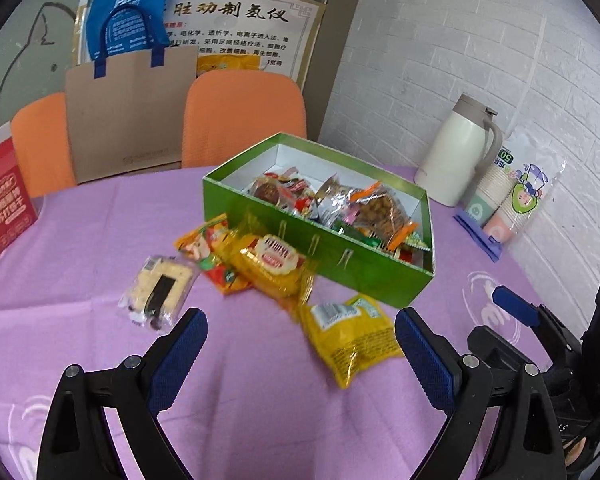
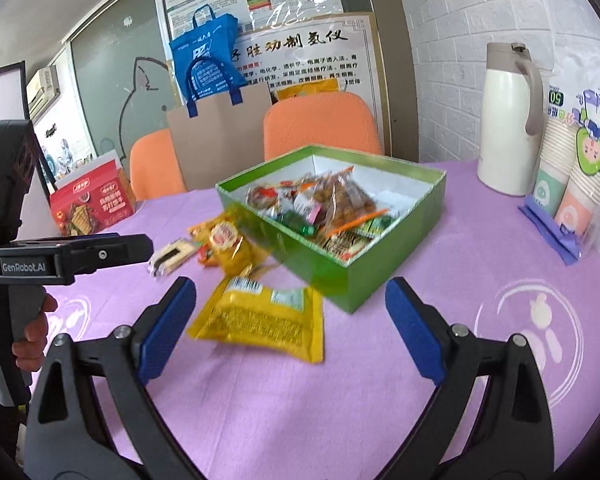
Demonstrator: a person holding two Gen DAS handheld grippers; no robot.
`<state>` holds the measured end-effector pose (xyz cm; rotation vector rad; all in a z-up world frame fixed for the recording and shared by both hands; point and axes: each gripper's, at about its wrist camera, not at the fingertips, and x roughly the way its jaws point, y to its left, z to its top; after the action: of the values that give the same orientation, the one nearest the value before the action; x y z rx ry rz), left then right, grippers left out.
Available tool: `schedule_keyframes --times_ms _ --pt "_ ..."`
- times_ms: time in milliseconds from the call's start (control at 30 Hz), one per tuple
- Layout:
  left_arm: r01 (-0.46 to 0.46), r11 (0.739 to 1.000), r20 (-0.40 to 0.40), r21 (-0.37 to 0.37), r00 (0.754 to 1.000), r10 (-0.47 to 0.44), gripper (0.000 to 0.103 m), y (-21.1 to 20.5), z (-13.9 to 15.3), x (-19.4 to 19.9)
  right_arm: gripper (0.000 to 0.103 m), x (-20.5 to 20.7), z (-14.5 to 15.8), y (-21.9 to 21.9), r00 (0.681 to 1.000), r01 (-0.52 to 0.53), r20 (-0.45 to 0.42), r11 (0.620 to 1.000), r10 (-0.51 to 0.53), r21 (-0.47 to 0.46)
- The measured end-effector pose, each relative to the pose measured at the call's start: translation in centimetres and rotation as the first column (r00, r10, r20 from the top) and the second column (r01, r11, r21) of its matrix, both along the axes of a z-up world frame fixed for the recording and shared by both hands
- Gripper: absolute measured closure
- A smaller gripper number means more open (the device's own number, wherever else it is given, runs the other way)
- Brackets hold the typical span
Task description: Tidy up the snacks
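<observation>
my left tongs (image 1: 300, 344) hang wide apart and empty over the purple tablecloth (image 1: 80, 240), and my right tongs (image 2: 290, 312) are spread just as wide, holding nothing. the yellow packet (image 2: 260, 320) lies flat on the cloth just in front of the green box (image 2: 340, 276), near its front corner. to the left of the box sit a second yellow snack (image 1: 272, 264), an orange packet (image 1: 204, 248) under it, and a white bar with a dark stripe (image 1: 160, 288) furthest left. the box itself is open and filled with mixed wrapped snacks (image 1: 340, 208). behind the box to the right stand a cream jug (image 2: 508, 120) and a sleeve of paper cups (image 2: 576, 168); behind it to the left, two orange chairs (image 1: 244, 116).
</observation>
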<state>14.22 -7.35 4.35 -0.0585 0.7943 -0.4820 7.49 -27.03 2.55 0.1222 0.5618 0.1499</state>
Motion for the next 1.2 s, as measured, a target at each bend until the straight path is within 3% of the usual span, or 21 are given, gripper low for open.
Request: schedule_keyframes --times_ms 233,500,600,733,867,967,1100,1133,1200 --pt "-0.011 0.994 -0.118 -0.110 0.993 -0.002 0.006 1.8 -3.6 -0.6 0.007 -1.3 -3.0 0.4 0.996 0.001 -0.093 1.000 0.002 0.029" --pt "0.095 0.984 -0.195 -0.149 0.973 -0.123 0.011 -2.9 -5.8 1.1 0.007 -2.6 -3.8 -1.0 0.992 0.059 -0.113 0.998 -0.055 0.026" --pt "0.090 0.981 -0.233 -0.171 0.964 -0.129 0.021 -4.0 -6.7 2.3 0.007 -2.9 -3.9 -1.2 0.991 0.067 -0.116 0.998 -0.064 0.018" --pt "0.099 0.980 -0.275 -0.173 0.950 -0.145 0.068 -4.7 -7.9 3.2 0.008 -3.2 -4.2 -1.5 0.990 0.068 -0.126 0.998 -0.065 0.019" --pt "0.090 0.975 -0.283 -0.204 0.948 -0.146 0.081 -3.4 -8.5 2.8 0.008 -3.0 -4.5 -1.2 0.990 0.057 -0.134 0.998 -0.052 0.027" --pt "0.089 0.977 -0.262 -0.194 0.955 -0.139 0.082 -1.7 -8.2 1.7 0.008 -3.0 -4.5 -0.5 0.990 0.032 -0.139 0.999 -0.027 0.030" --pt "0.068 0.993 -0.187 -0.093 0.979 -0.085 0.082 0.9 -7.5 -0.9 0.008 -3.0 -4.5 1.0 0.990 -0.016 -0.139 1.000 0.019 0.021" --pt "0.048 0.997 -0.162 -0.064 0.985 -0.058 0.080 1.6 -7.3 -1.6 0.008 -3.0 -4.5 1.4 0.990 -0.026 -0.141 1.000 0.028 0.018" --pt "0.008 1.000 -0.128 -0.015 0.992 -0.010 0.067 2.9 -7.3 -2.4 0.008 -2.8 -4.7 2.1 0.988 -0.041 -0.148 0.999 0.043 0.018"
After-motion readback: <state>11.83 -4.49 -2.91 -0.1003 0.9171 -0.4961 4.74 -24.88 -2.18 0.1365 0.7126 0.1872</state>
